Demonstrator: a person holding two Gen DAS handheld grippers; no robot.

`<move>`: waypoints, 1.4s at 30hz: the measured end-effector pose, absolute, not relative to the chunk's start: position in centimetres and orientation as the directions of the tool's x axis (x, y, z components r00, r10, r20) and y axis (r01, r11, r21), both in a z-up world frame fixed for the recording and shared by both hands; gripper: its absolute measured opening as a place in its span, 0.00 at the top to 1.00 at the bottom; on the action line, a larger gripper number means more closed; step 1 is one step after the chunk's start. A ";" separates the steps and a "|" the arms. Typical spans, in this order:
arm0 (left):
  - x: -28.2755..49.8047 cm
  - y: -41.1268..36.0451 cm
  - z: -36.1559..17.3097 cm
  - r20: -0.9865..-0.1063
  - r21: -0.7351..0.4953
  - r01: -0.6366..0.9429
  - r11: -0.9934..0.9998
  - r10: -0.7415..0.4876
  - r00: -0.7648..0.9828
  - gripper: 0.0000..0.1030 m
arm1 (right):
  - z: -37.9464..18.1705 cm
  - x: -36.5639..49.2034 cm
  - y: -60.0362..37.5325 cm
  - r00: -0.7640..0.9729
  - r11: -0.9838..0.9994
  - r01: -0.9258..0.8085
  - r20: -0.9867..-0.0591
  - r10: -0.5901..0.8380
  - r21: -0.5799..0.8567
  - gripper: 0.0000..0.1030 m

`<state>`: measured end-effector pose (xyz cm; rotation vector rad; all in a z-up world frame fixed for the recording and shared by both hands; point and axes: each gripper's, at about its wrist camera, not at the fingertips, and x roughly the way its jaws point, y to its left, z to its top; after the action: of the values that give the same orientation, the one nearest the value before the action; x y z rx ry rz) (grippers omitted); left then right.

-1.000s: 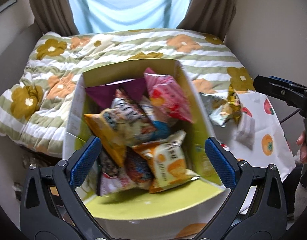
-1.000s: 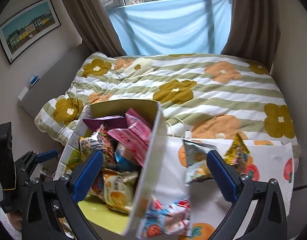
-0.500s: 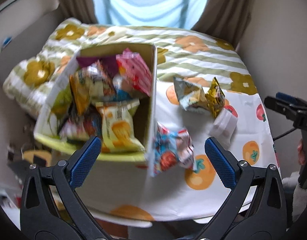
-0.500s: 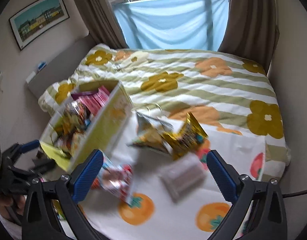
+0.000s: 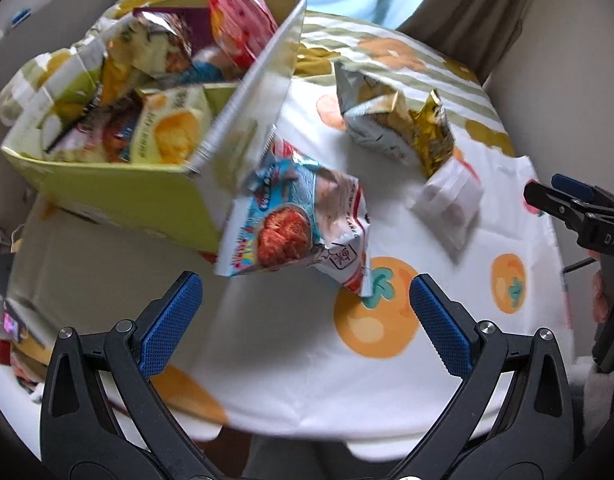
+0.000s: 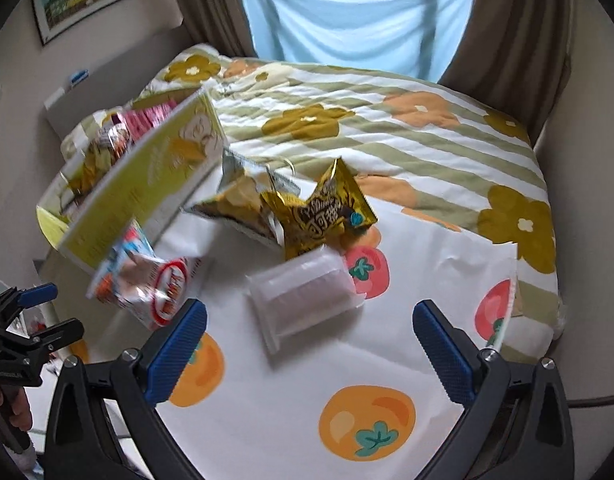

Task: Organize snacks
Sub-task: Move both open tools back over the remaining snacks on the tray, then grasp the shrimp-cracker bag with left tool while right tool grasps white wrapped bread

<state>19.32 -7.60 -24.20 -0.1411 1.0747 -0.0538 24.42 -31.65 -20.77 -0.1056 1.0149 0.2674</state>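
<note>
A yellow-green cardboard box [image 5: 119, 196] [image 6: 147, 188] packed with snack bags stands at the table's left. A blue-and-red snack bag [image 5: 295, 224] [image 6: 147, 284] leans against its right wall. Farther back lie a silver bag [image 5: 367, 116] [image 6: 235, 196] and a gold bag [image 5: 431, 136] [image 6: 327, 212]. A clear white packet [image 5: 447, 200] [image 6: 303, 300] lies to the right. My left gripper [image 5: 307, 320] is open, just short of the blue-and-red bag. My right gripper [image 6: 311, 348] is open, near the white packet. Neither holds anything.
The table wears a white cloth printed with orange and red fruit [image 5: 371, 320] [image 6: 367, 416]. Behind it is a bed with a striped floral quilt [image 6: 387, 128], curtains and a window. A hand [image 6: 11, 408] holds the other gripper at the left edge of the right wrist view.
Both grippers swung from above the box rightward and down toward the loose snacks on the cloth. The blue-and-red bag and white packet now sit much closer. Both stay open.
</note>
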 end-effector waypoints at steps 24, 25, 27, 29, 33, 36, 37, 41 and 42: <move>24.4 -9.8 -30.6 -0.862 -0.245 -0.181 0.952 -0.129 0.490 0.00 | -28.3 27.0 -31.5 0.426 0.944 -0.319 -0.877 0.222 0.084 0.00; 24.5 -9.7 -30.7 -0.859 -0.248 -0.191 0.950 -0.124 0.496 0.00 | -28.4 27.1 -31.5 0.425 0.943 -0.323 -0.877 0.224 0.084 0.00; 25.0 -9.5 -30.6 -0.852 -0.246 -0.210 0.946 -0.108 0.512 0.00 | -28.6 27.4 -31.4 0.424 0.941 -0.329 -0.877 0.225 0.082 0.00; 25.4 -9.3 -30.6 -0.845 -0.254 -0.233 0.939 -0.098 0.526 0.00 | -28.9 27.7 -31.3 0.421 0.938 -0.334 -0.876 0.235 0.091 0.00; 26.0 -8.8 -30.6 -0.838 -0.282 -0.246 0.928 -0.113 0.533 0.01 | -29.1 28.2 -30.9 0.424 0.930 -0.353 -0.869 0.253 0.099 0.00; 26.5 -8.9 -30.5 -0.829 -0.288 -0.239 0.927 -0.117 0.546 0.10 | -29.3 28.6 -30.5 0.423 0.918 -0.385 -0.864 0.271 0.099 0.00; 26.3 -8.7 -30.5 -0.828 -0.292 -0.237 0.927 -0.121 0.547 0.13 | -29.4 28.7 -30.3 0.424 0.913 -0.398 -0.864 0.271 0.091 0.00; 26.3 -8.6 -30.7 -0.829 -0.291 -0.235 0.927 -0.122 0.546 0.32 | -29.8 28.8 -30.0 0.427 0.897 -0.440 -0.870 0.247 0.039 0.00; 26.2 -8.6 -30.7 -0.826 -0.294 -0.234 0.927 -0.123 0.550 0.34 | -30.0 28.9 -29.9 0.427 0.894 -0.448 -0.873 0.238 0.024 0.00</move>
<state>26.17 -8.57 -30.67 -0.3964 0.9930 0.0678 28.89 -29.92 -30.00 -0.2250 1.0468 0.4329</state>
